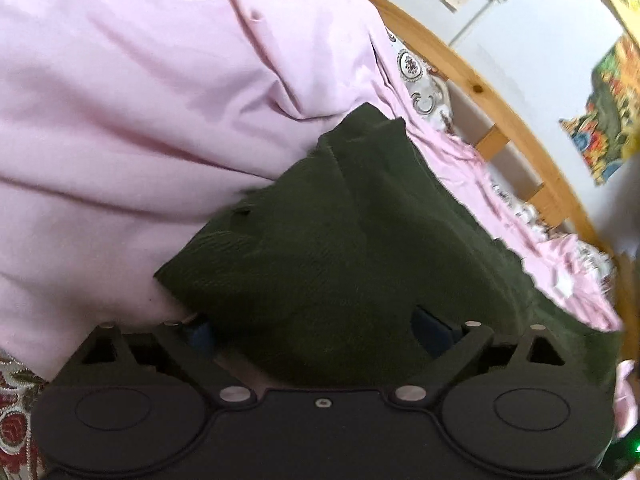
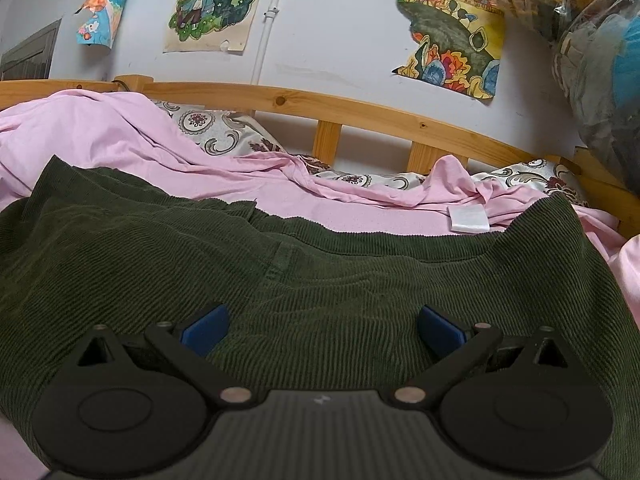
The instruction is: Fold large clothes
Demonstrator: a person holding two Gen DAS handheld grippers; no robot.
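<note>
A dark green corduroy garment [image 2: 280, 272] lies spread across the pink sheet [image 2: 120, 140], its upper edge running left to right. My right gripper [image 2: 322, 326] hovers low over its near part, jaws wide open, and both blue pads [image 2: 206, 326] are bare with only flat cloth between them. In the left wrist view an end of the same garment [image 1: 340, 240] is heaped into a peaked fold on the pink sheet [image 1: 120, 120]. My left gripper [image 1: 316, 326] stands wide open around this heap. The cloth partly covers its blue fingertips [image 1: 430, 320], and I see no pinch.
A wooden bed rail [image 2: 320, 104] with slats runs along the far side, against a white wall with posters [image 2: 216, 4]. Patterned bedding [image 2: 216, 128] shows past the pink sheet. A white label [image 2: 468, 218] lies on the sheet. A stuffed plastic bag [image 2: 592, 60] hangs at the right.
</note>
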